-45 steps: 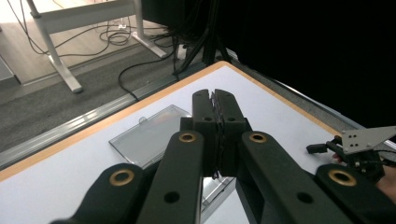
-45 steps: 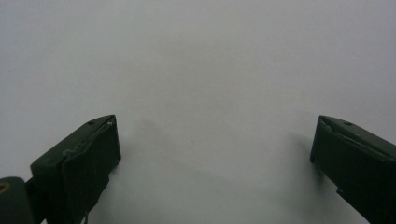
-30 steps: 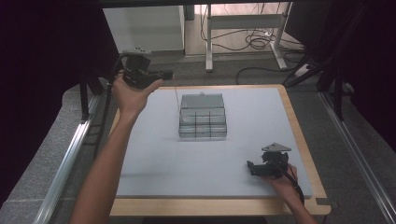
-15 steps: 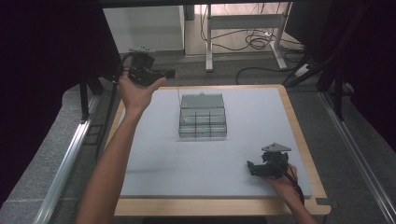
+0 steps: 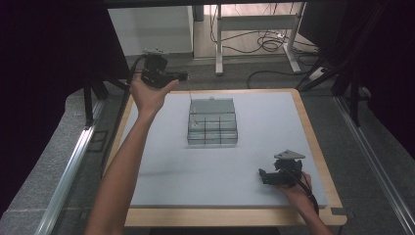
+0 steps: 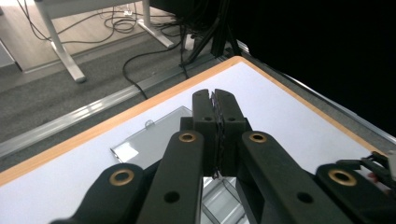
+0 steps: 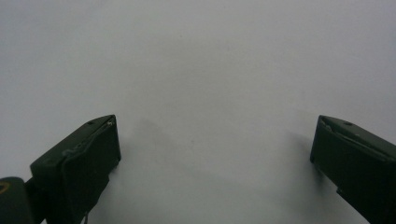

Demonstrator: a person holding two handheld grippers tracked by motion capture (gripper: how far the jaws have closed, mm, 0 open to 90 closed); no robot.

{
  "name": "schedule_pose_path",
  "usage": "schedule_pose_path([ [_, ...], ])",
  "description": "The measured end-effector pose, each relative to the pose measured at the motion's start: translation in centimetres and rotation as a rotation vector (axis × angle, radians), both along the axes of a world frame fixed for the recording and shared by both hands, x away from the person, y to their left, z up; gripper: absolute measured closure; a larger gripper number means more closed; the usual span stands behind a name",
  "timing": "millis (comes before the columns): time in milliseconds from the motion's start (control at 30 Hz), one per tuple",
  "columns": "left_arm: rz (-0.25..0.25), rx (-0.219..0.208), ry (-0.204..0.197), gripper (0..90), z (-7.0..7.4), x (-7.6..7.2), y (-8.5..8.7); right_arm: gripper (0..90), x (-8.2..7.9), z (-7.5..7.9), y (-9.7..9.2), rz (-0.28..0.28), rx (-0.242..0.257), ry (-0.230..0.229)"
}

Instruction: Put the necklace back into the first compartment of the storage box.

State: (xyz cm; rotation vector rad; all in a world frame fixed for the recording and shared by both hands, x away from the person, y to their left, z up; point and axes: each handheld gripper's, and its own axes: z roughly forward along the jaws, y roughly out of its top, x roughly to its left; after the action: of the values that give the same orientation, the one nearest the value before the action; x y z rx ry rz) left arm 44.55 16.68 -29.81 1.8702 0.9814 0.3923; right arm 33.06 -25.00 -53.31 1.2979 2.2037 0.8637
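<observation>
Left claw (image 5: 182, 76) was up at the frame's upper left, jaws pinched together on nothing, probably just parked. Right claw (image 5: 264, 177) sat wide open on the tabletop (image 5: 274, 122) lower right. Clear compartment box (image 5: 212, 121) sat center, untouched.

We see a compartmented clear box (image 5: 212, 122) lying mid-table on the mat (image 5: 161, 161); the left gripper (image 5: 182, 76) is raised behind-left of it; the right gripper (image 5: 262, 176) rests front-right.

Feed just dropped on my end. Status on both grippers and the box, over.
Left gripper shut, empty, raised past the table's far-left corner. Right gripper open, low over bare mat, near right. Clear compartment box mid-table, lid up, untouched. Nothing in the way.
</observation>
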Motion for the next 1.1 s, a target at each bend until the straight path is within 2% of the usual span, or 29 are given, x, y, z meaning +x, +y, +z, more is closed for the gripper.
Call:
schedule_pose_path([
  [333,-0.011,0.008,0.026,89.5,-1.8,1.4,-1.1,1.3,0.0,0.0,0.0,0.001,-0.001,-0.003],
  [600,0.015,-0.004,0.054,89.5,-3.7,2.4,-0.7,1.3,0.0,0.0,0.0,0.001,0.000,-0.002],
  [767,0.028,-0.004,0.083,89.5,-5.4,2.9,-0.5,1.3,0.0,0.0,0.0,0.002,0.000,-0.002],
  [1100,0.015,0.003,0.140,89.4,-9.5,3.1,-0.9,1.3,0.0,0.0,0.0,0.001,-0.001,-0.002],
])
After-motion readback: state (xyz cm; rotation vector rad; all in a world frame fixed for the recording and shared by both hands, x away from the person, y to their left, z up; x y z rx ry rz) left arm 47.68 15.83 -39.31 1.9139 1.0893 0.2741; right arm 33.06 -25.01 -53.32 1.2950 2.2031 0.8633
